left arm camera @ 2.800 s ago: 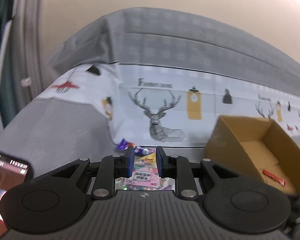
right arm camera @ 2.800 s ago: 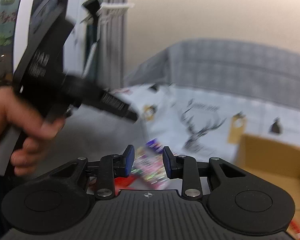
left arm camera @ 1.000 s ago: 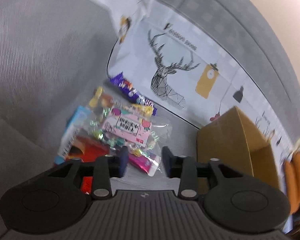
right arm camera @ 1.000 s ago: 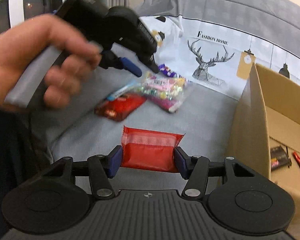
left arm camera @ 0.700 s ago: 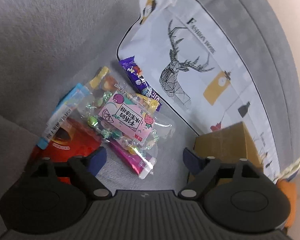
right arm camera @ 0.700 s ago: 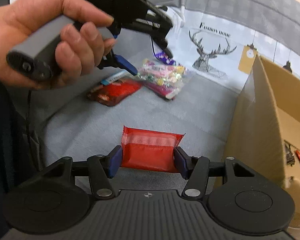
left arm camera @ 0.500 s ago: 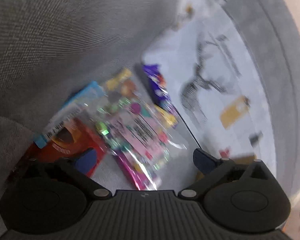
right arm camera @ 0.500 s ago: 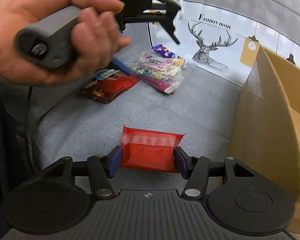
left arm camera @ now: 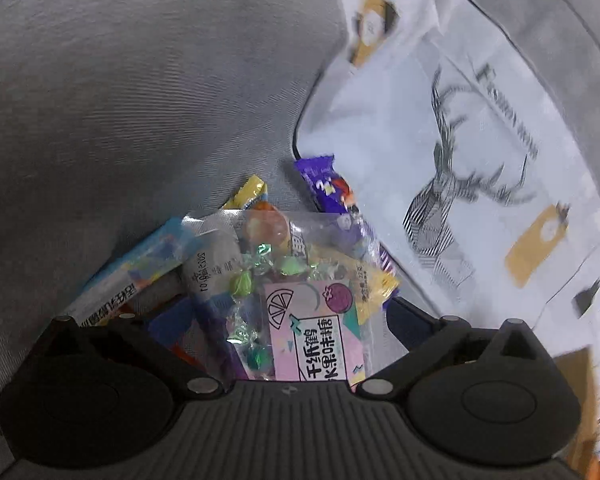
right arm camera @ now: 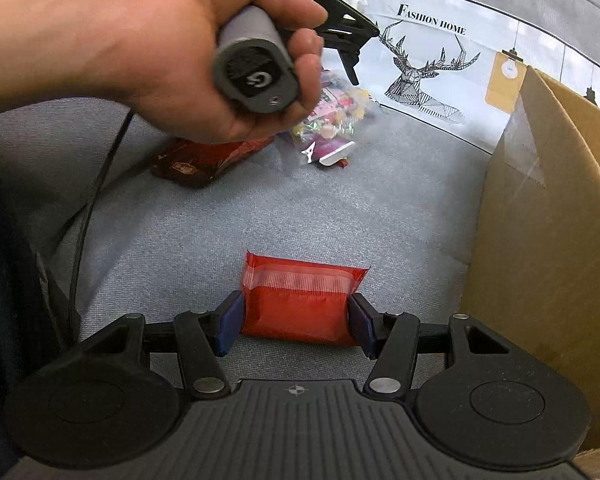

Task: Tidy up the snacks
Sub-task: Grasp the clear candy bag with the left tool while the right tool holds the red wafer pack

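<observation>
My left gripper stands wide open over the snack pile on the grey sofa seat. A clear candy bag with a pink label lies between its fingers, and the pads are not pressing on it. A purple wrapper, a yellow wrapper and a blue-white packet lie around the bag. My right gripper is shut on a red packet, held just above the seat beside the cardboard box. In the right wrist view the candy bag lies partly hidden behind a hand.
A hand grips the left gripper's grey handle, with a black cable trailing down on the left. A dark red packet lies near the pile. A deer-print cushion leans against the sofa back.
My left gripper opened wide and dropped onto the snack pile, so the candy bag now lies between its fingers. The right gripper sank slightly, still holding the red packet.
</observation>
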A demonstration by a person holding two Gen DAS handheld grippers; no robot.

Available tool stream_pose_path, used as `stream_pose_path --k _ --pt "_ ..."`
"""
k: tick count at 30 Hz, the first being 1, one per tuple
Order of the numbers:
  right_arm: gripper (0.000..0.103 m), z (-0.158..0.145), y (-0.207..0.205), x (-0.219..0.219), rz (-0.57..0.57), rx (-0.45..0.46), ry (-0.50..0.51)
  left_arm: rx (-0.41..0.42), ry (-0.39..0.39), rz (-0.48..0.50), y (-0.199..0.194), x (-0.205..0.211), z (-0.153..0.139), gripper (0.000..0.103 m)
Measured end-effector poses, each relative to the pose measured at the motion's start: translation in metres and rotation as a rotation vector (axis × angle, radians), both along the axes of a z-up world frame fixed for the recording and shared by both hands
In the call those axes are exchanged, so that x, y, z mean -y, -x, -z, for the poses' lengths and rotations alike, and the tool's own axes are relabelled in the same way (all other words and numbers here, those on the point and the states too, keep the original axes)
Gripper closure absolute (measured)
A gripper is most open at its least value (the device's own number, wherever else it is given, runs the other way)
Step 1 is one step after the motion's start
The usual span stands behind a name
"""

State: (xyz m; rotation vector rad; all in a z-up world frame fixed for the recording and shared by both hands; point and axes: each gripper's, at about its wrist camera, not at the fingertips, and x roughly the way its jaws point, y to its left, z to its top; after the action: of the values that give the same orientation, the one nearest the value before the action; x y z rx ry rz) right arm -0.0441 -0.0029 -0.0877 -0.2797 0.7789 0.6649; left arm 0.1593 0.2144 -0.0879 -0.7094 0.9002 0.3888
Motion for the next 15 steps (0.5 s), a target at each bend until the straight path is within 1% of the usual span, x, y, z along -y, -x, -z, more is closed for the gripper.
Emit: stream_pose_path --k 4,6,10,12,15 --pt "0.043 0.000 0.001 -0.002 -0.011 0.006 0.007 -0.057 -0.126 0.096 -0.007 0.021 0.001 0.000" --pt "0.043 0.001 0.000 -0.002 -0.012 0.008 0.010 -0.092 -0.197 0.161 -0.009 0.032 0.003 0.000" --pt "0.043 0.001 -0.001 -0.002 -0.009 0.010 0.011 -0.139 -0.300 0.262 -0.008 0.049 0.007 0.000" --pt "0.043 0.001 0.000 -0.002 -0.010 0.012 0.014 -0.155 -0.335 0.298 -0.005 0.055 0.007 0.000" --pt "0.043 0.002 0.000 -0.003 -0.006 0.016 0.016 -0.160 -0.353 0.326 0.000 0.059 0.005 0.006"
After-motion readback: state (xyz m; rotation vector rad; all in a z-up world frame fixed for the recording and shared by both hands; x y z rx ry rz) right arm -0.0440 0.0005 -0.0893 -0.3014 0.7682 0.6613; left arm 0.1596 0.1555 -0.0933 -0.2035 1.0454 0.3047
